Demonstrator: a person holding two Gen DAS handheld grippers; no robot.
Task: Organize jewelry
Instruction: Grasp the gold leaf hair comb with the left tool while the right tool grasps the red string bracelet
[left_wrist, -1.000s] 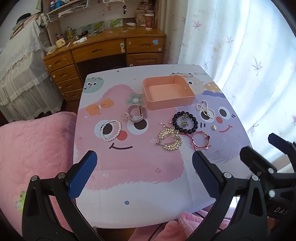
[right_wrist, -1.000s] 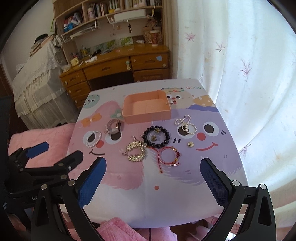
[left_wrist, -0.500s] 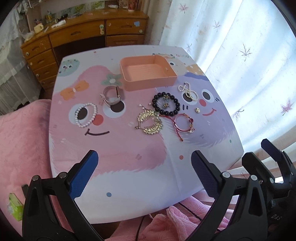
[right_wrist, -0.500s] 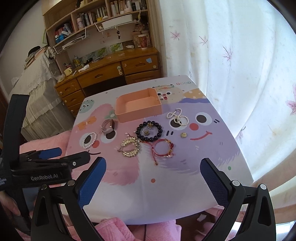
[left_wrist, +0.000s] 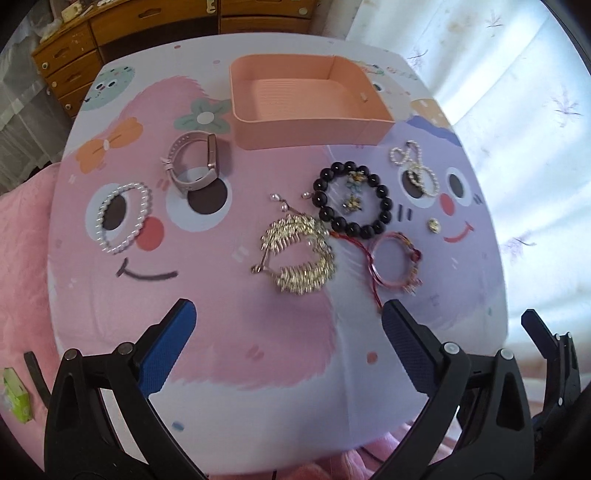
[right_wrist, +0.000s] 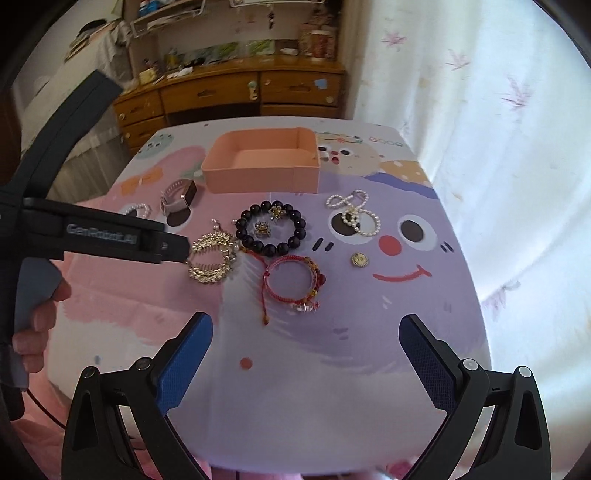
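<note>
An empty pink box (left_wrist: 306, 99) (right_wrist: 262, 166) stands at the far side of the cartoon table mat. In front of it lie a pink watch (left_wrist: 195, 166), a white pearl bracelet (left_wrist: 123, 218), a gold leaf bracelet (left_wrist: 299, 254) (right_wrist: 212, 254), a black bead bracelet (left_wrist: 352, 199) (right_wrist: 271, 227), a red string bracelet (left_wrist: 393, 260) (right_wrist: 293, 280), a looped pearl chain (left_wrist: 415, 168) (right_wrist: 354, 216) and a small gold charm (left_wrist: 433, 224) (right_wrist: 358, 259). My left gripper (left_wrist: 288, 343) is open above the near mat, below the gold bracelet. My right gripper (right_wrist: 306, 354) is open, below the red bracelet.
A wooden desk with drawers (right_wrist: 236, 96) stands behind the table. White curtains (right_wrist: 480, 92) hang on the right. Pink bedding (left_wrist: 22, 258) lies left of the table. The left gripper's body (right_wrist: 92, 232) crosses the left of the right wrist view.
Both grippers have moved forward and lower over the table, so the jewelry looks larger and closer. Both stay open. Nothing on the table has moved.
</note>
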